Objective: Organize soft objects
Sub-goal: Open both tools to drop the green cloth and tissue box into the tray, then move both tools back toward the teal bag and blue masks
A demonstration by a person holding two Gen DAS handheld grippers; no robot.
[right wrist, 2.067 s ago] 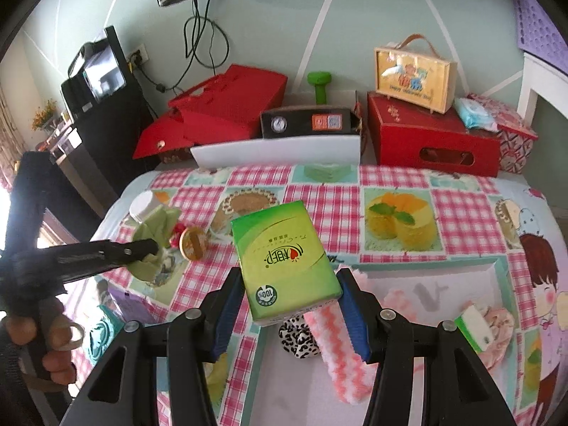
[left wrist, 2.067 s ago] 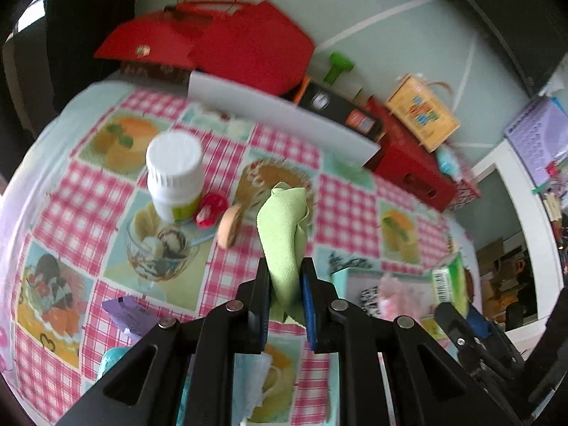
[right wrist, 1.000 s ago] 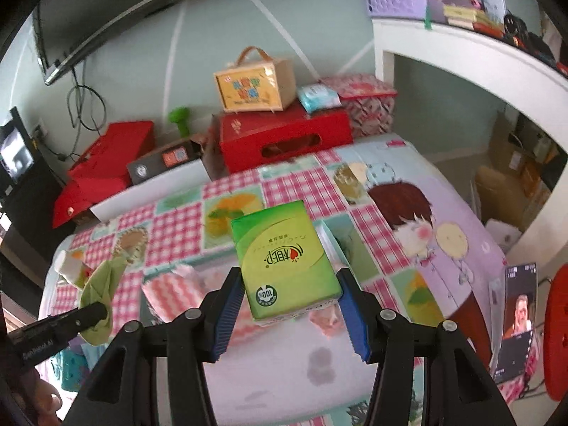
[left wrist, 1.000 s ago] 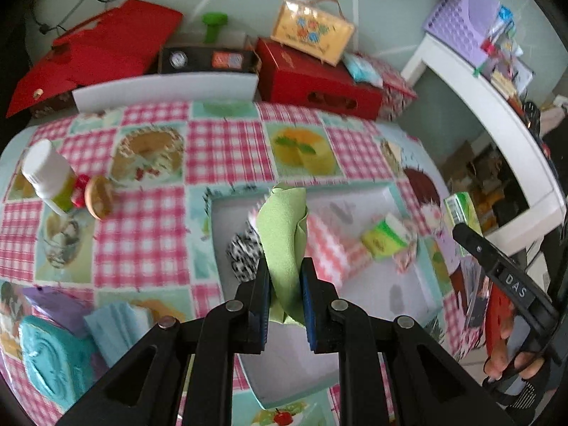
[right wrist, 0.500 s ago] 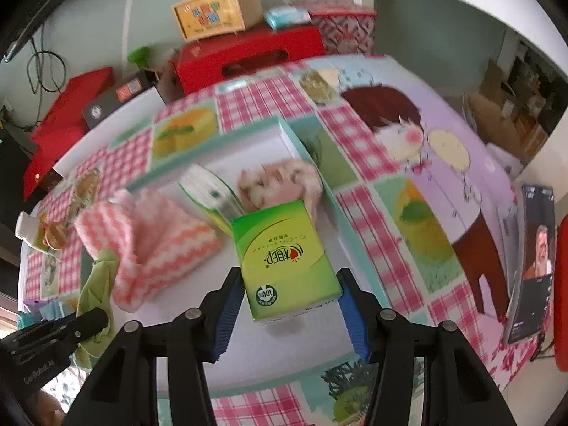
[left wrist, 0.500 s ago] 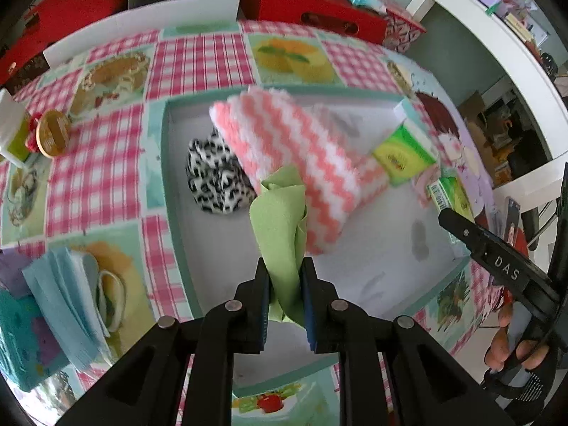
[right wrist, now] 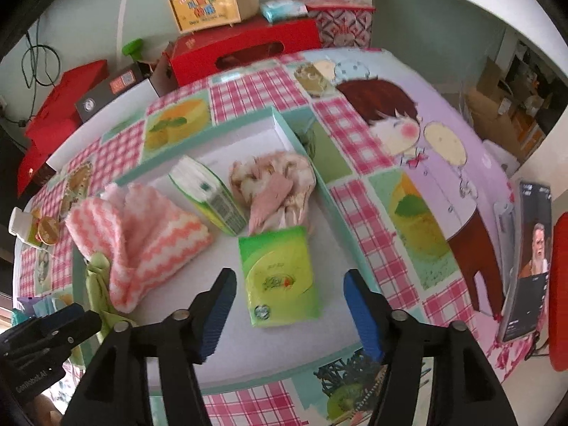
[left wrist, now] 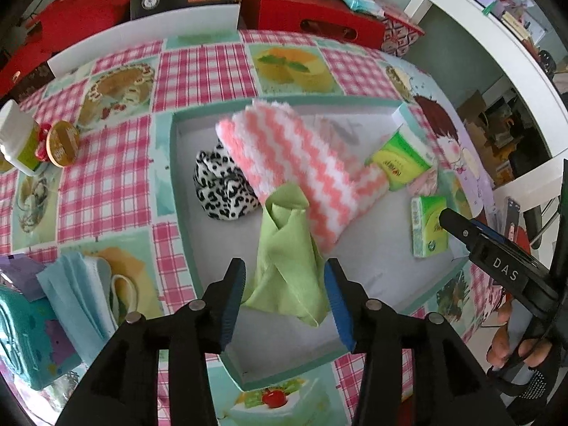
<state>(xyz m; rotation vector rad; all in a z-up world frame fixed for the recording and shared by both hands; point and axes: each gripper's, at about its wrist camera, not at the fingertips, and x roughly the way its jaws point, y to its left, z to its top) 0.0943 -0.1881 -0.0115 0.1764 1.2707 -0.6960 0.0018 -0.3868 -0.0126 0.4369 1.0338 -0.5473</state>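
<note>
A white tray with a teal rim [left wrist: 177, 184] lies on the checked tablecloth. My left gripper [left wrist: 285, 300] hangs over its near part with its jaws opening. The green cloth [left wrist: 287, 255] lies loose between them on the tray floor, and neither pad presses on it. My right gripper [right wrist: 289, 314] is also opening above the tray [right wrist: 330, 195]. The green tissue pack [right wrist: 278, 277] lies flat just ahead of its fingers, free of both pads. A pink-and-white zigzag towel [left wrist: 294, 163], a leopard-print piece [left wrist: 220, 188], a second tissue pack [right wrist: 209, 195] and a pink fluffy item [right wrist: 277, 188] share the tray.
Left of the tray lie blue face masks [left wrist: 81, 291] and a teal pouch [left wrist: 21, 333]. A white bottle [left wrist: 17, 142] and a round tin [left wrist: 64, 143] stand farther back. Red boxes [left wrist: 312, 17] line the far edge. A phone [right wrist: 529, 259] stands at the table's right edge.
Both grippers have opened. The green cloth has dropped out of the left jaws onto the tray floor, and the tissue pack has fallen from the right jaws to lie flat in the tray.
</note>
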